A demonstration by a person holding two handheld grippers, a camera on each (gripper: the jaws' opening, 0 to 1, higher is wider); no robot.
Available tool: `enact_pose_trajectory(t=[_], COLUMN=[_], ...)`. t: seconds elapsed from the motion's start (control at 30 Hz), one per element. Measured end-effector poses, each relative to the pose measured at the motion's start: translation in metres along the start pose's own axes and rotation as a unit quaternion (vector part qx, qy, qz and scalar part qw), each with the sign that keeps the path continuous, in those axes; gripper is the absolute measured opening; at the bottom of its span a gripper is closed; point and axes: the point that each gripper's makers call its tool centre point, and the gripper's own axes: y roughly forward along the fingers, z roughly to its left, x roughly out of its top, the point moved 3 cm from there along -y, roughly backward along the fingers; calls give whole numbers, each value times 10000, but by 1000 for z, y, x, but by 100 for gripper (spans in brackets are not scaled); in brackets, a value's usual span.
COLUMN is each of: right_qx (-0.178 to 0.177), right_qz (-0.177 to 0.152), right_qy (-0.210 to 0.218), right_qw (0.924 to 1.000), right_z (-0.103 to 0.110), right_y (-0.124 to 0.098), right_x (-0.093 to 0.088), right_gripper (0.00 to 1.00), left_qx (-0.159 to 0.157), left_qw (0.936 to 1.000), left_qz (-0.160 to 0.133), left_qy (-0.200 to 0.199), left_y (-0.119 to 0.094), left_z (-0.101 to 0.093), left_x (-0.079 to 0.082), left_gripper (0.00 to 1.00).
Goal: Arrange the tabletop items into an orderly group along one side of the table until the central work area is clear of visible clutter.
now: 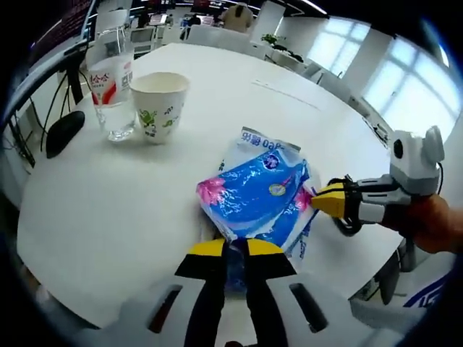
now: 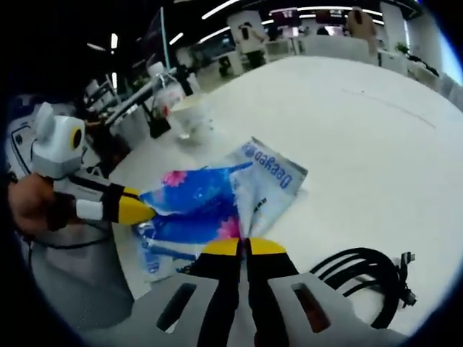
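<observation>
A blue and white tissue packet (image 1: 253, 191) with pink flowers lies on the white round table (image 1: 108, 210), near its edge. My left gripper (image 1: 235, 249) is shut on the packet's near edge, and blue wrapper shows between its yellow-tipped jaws. From the right, my right gripper (image 1: 325, 201) pinches the packet's side. In the right gripper view the same packet (image 2: 210, 202) is stretched between my right gripper (image 2: 244, 249), shut on its edge, and the left gripper (image 2: 141, 211), held in a hand. A paper cup (image 1: 159, 105) and a water bottle (image 1: 112, 87) stand together farther back.
A black mouse (image 1: 64, 131) lies at the table's left edge. A coiled black cable (image 2: 369, 278) rests beside my right gripper. The cup (image 2: 192, 112) and bottle (image 2: 166, 90) stand beyond the packet. Office desks and chairs surround the table (image 2: 362, 130).
</observation>
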Motion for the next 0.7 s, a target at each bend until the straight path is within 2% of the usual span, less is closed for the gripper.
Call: enact_pose_trajectory(t=[0.1, 0.23, 0.33, 0.47, 0.57, 0.7], right_qx=[-38, -209, -365, -608, -799, -978], right_qz=[-120, -396, -603, -711, -842, -982], right_qy=[30, 302, 541, 798, 1145, 1403], right_qw=[9999, 9985, 9960, 9924, 9866, 9804], right_z=[-6, -20, -33, -53, -71, -86], right_y=[-8, -22, -33, -46, -56, -67], right_x=[5, 14, 18, 14, 9, 5], right_gripper=[0, 0, 0, 0, 0, 0], left_qx=[-68, -187, -241, -359, -474, -548], left_qw=[10000, 9997, 9994, 9989, 9979, 9971], left_qz=[-27, -73, -37, -14, 0, 36], left_qy=[51, 135, 239, 289, 441, 523], left_y=[0, 4, 15, 25, 34, 45], left_z=[-8, -19, -28, -41, -56, -68], left_x=[5, 15, 23, 33, 41, 47], left_gripper=[6, 5, 5, 5, 5, 5])
